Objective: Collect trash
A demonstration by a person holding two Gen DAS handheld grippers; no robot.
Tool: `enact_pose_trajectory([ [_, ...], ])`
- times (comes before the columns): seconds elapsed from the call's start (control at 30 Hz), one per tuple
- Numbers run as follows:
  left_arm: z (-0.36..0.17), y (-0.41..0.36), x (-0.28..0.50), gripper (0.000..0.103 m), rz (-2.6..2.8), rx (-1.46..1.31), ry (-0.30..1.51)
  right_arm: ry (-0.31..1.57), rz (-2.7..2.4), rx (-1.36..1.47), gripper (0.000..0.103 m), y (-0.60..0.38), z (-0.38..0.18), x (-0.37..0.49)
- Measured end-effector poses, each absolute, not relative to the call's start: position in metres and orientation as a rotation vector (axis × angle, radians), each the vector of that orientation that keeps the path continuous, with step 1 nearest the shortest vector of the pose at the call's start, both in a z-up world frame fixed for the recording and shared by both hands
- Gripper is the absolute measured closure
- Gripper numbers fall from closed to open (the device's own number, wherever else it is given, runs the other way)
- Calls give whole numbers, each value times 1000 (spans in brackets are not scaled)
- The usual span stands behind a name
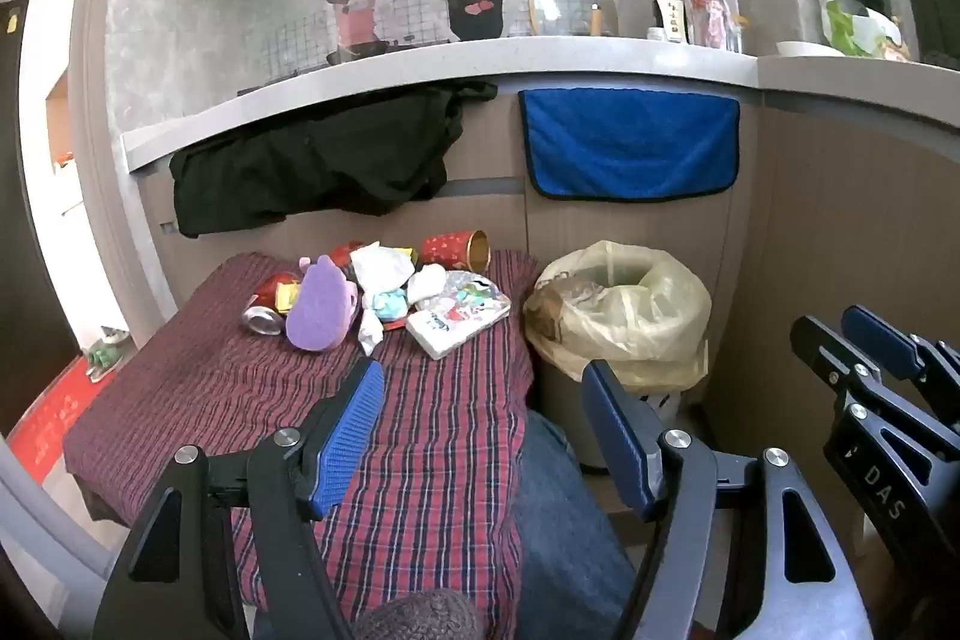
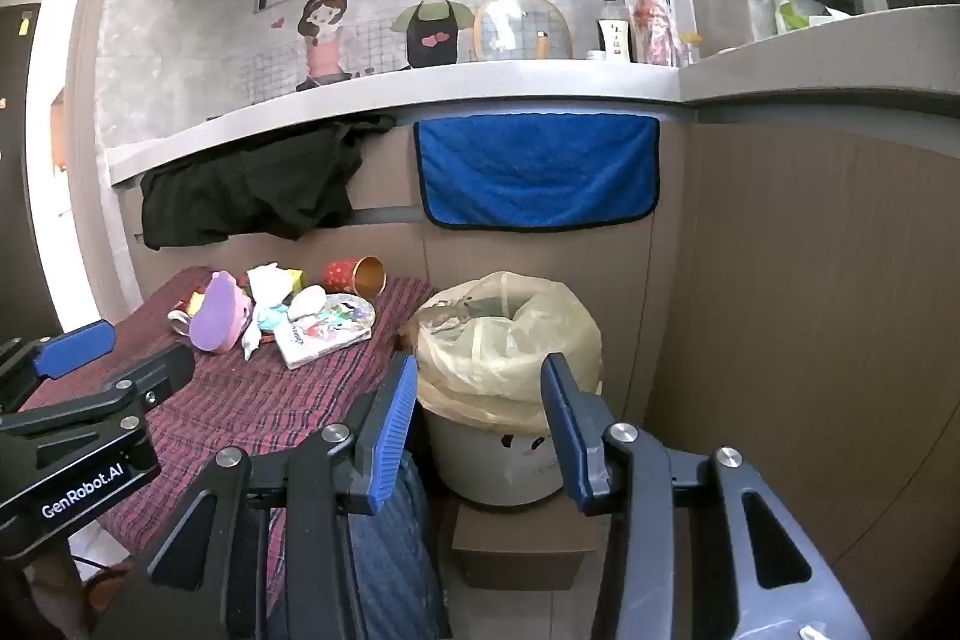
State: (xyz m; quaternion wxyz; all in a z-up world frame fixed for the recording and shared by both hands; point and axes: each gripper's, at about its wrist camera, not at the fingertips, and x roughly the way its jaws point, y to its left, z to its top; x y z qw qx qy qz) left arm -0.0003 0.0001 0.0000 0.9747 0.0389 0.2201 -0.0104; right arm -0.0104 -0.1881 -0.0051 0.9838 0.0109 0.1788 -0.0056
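The low table under its red plaid cloth (image 1: 336,424) carries the whole heap of trash at its far end, hard against the cabinet front, and that is the first worry: the cloth hangs loose over the edges, so a finger dragged across it could bunch it and pull the pile along.

Just beside the table on the right stands the bin (image 2: 498,466), lined with a yellowish plastic bag (image 2: 516,334) whose mouth sags and folds inward. It looks already partly filled, so I judge a tossed piece may land on the slumped rim and slide down outside.

Both claws hang short of the pile, empty. The left gripper (image 1: 483,430) has its jaws spread wide over the cloth; the right gripper (image 2: 477,424) is also spread, somewhat narrower, framing the bin. They sit close side by side, so one reaching across could knock the other.

Within the heap, the flat tissue pack (image 1: 447,328) nearest the bin lies low and may be hard to pinch. The purple sponge (image 1: 318,316) leans on the pile and is soft enough to squash out of a grip. The red paper cup (image 1: 456,250) lies on its side and could roll off the back edge. The crushed can (image 1: 264,319) may skid. The crumpled white tissues (image 1: 381,271) are light and could cling to a blue pad.
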Motion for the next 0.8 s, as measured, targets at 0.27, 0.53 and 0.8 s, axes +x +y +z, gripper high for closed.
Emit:
enact_pose_trajectory([
  [0.27,1,0,0,34,-21,75,440,345,-21,4,62,-184,0,-14],
  [0.53,1,-1,0,34,-19,71,432,340,-17,13,62,-185,2,-16],
  [0.8,10,0,-2,34,-16,69,418,337,-15,12,62,-183,-2,-15],
])
